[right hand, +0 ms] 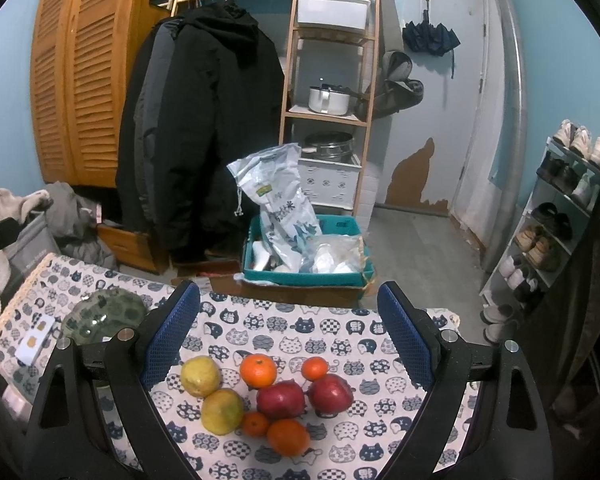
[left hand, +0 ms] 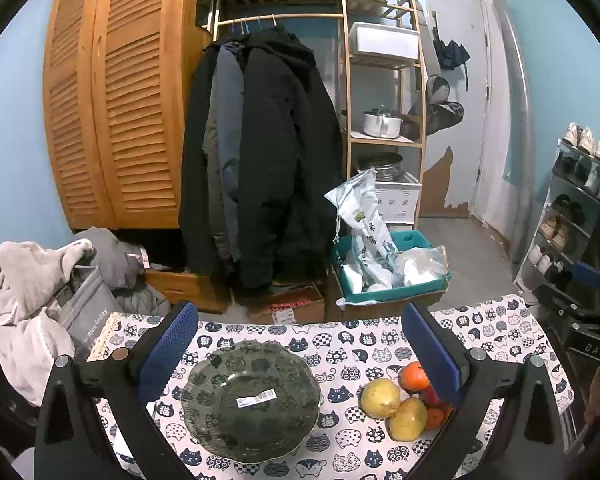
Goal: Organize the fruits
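A cat-print tablecloth (right hand: 340, 332) fills the lower frame. Fruit (right hand: 280, 396) sits low centre between the released right gripper (right hand: 288, 332); the left gripper (left hand: 300, 344), also spread, frames an empty bowl (left hand: 252, 400).

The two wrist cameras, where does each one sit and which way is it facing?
Left wrist: sits on the left hand-held gripper, looking forward and down over the cat-print tablecloth at the empty green glass bowl; its own two blue-padded fingers show, spread open.
Right wrist: sits on the right hand-held gripper, aimed at the fruit pile; its open fingers frame the fruit.
Shared: bowl, fruit, tablecloth, and the room behind, with hanging dark coats and a teal bin. Each view also catches a bit of the other gripper at its edge.
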